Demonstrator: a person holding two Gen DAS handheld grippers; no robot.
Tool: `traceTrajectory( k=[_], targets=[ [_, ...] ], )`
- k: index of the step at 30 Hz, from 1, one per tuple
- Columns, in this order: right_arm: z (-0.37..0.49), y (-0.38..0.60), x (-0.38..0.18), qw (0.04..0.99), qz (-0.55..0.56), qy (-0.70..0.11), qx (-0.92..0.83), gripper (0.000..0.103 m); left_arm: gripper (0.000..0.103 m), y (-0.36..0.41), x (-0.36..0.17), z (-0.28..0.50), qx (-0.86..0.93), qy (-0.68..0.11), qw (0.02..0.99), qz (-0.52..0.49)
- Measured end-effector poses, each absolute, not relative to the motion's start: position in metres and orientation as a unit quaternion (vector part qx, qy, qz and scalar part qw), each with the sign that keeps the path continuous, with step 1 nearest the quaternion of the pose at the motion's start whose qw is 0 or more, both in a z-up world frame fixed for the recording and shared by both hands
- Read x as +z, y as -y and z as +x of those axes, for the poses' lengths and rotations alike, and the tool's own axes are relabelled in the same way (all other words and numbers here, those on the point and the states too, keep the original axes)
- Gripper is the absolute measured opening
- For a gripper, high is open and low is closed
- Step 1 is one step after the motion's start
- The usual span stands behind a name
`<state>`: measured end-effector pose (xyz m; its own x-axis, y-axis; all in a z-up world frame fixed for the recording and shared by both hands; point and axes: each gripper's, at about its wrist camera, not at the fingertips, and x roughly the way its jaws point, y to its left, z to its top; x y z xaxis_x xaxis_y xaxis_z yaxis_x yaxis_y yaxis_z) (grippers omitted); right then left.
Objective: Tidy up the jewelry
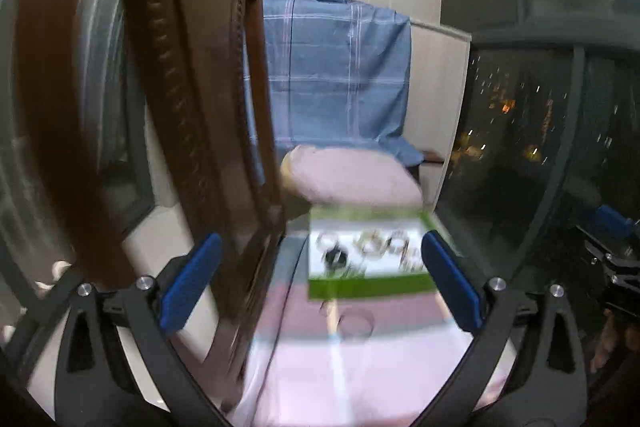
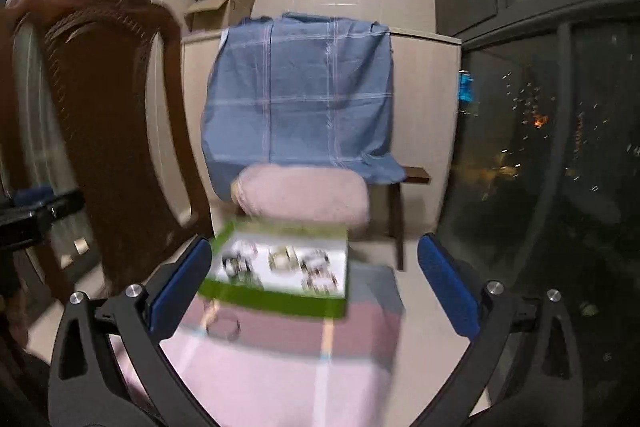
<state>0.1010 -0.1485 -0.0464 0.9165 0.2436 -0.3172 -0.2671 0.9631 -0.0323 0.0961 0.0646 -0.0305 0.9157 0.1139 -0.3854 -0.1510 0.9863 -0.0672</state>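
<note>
A carved brown wooden chair back [image 1: 192,115] fills the left side of the room, close against the left gripper's view. Behind everything a blue checked cloth [image 2: 300,91] hangs over a piece of furniture by the tiled wall. Lower down, a pink striped cloth [image 2: 280,379] covers the table, with a rolled pink towel [image 2: 304,199] at its far edge. Just in front of the towel sits a shallow green-rimmed tray [image 2: 272,297] holding the jewelry [image 2: 282,259], small pieces too blurred to name, perhaps rings and earrings. A clear ring-shaped bangle [image 2: 224,327] lies on the cloth just beside the tray's near edge. The left gripper [image 1: 316,279] and the right gripper [image 2: 314,285] both hover with jaws wide apart, holding nothing.
</note>
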Motion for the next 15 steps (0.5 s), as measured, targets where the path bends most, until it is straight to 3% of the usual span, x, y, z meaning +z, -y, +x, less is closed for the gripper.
traceTrajectory(
  k=[7,15],
  targets=[
    [0.050,0.132,-0.108,0.956,-0.024,-0.260,0.134,0.100,0.099,-0.033,-0.087,0.040,0.070,-0.264,0.961,-0.038],
    [0.025,0.135,-0.111,0.954,0.004,-0.272,0.125,0.100,0.099,-0.018,-0.096,0.021,0.057,-0.292,0.954,-0.040]
  ],
)
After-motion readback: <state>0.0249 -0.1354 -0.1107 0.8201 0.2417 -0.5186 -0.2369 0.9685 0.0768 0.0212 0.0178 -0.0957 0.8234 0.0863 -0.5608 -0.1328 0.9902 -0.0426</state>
